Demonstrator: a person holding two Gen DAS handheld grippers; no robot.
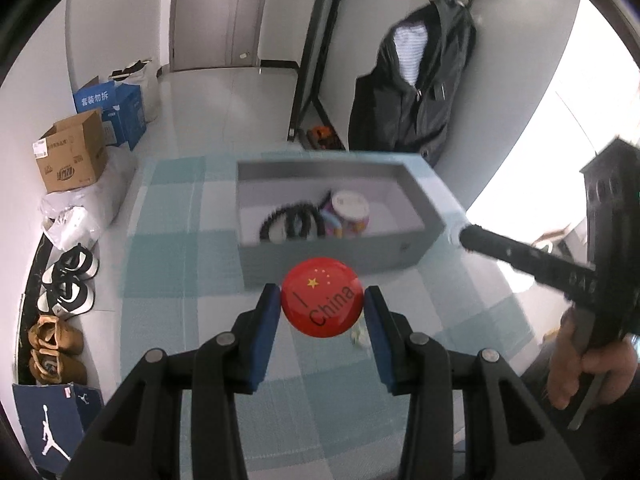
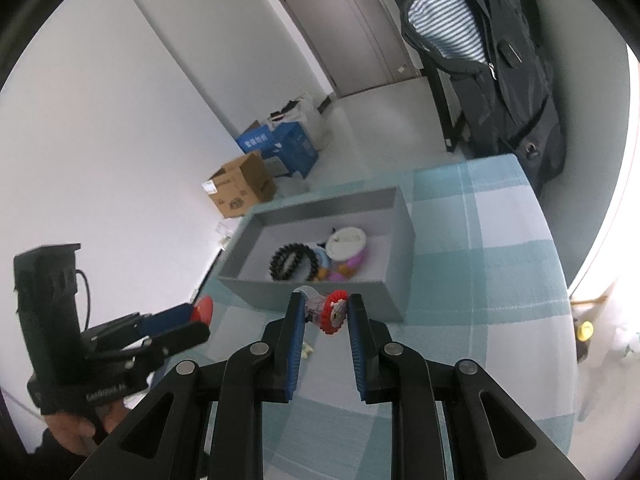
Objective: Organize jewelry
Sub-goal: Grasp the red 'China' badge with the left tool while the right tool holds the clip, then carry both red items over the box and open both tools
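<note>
At 12 o'clock of both grippers, grey box [image 1: 332,256]: left gripper [image 1: 322,308] clamps red badge [image 1: 322,303], right gripper [image 2: 326,314] pinches red-frilled charm [image 2: 333,312]; thin edge grips, either could slip pre-box.

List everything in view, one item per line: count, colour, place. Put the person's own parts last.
Badge: 1, red with yellow stars and "I China", held in the left claw.
Hair clip: 1, red-fringed with clear parts, between the right claw's fingers.
Storage box: 1, grey, open, on the tablecloth.
Beaded bracelets: black, exact count unclear, inside the box.
Round tin: 1, white lid, pink side, inside the box.
Tablecloth: 1, teal and white check, on the table.
Cardboard box: 1, brown, on the floor.
Blue cartons: 2, on the floor.
Shoes: 2 pairs, black-white and tan, by the wall.
Jacket: 1, black, hanging.
Left claw: black with blue pads.
Right claw: black with blue pads.
</note>
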